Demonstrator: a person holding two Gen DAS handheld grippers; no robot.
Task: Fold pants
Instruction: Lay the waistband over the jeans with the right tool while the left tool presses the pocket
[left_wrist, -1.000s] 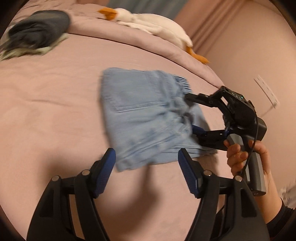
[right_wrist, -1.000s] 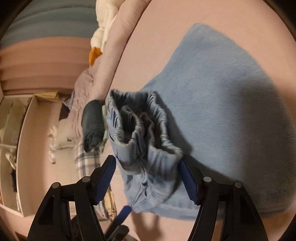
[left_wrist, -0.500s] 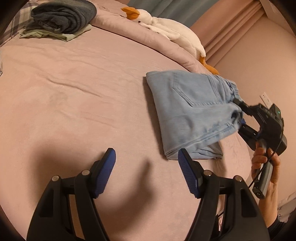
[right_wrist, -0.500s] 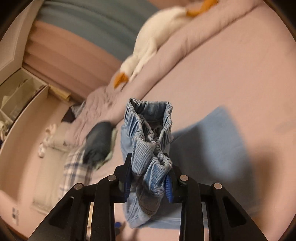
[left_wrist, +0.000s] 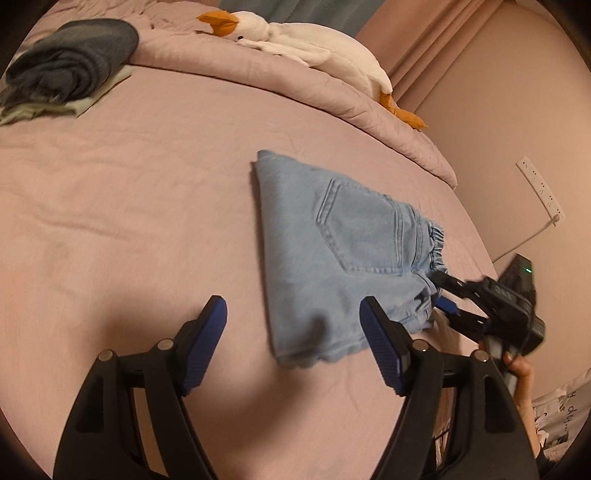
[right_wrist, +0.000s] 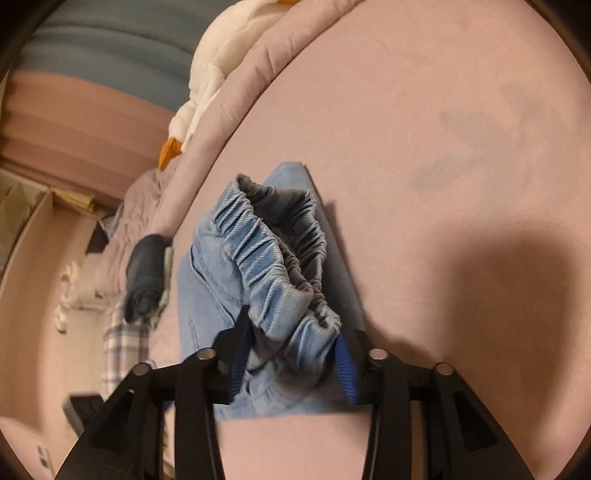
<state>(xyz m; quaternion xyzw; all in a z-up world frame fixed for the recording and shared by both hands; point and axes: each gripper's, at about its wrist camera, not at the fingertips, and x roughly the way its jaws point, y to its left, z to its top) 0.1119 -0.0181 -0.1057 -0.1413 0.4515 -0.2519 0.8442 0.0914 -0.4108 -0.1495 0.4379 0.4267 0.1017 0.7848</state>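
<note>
The folded light-blue denim pants (left_wrist: 332, 258) lie on the pink bed sheet (left_wrist: 129, 184), back pocket up, elastic waistband toward the right. My left gripper (left_wrist: 293, 339) is open and empty, hovering just in front of the pants' near edge. My right gripper (left_wrist: 441, 299) holds the waistband end at the right; in the right wrist view its blue pads (right_wrist: 345, 365) are closed on the bunched elastic waistband (right_wrist: 280, 258), gripper (right_wrist: 290, 363) shut on the pants.
A white plush goose (left_wrist: 306, 40) lies on the rolled duvet at the bed's far edge. A stack of dark folded clothes (left_wrist: 70, 66) sits at the far left. A wall socket strip (left_wrist: 539, 188) and cable are at the right, past the bed edge.
The right gripper closed on the waistband and dragged the pants toward the right edge of the bed, laying them flatter. The left gripper stayed open and shifted closer to the pants.
</note>
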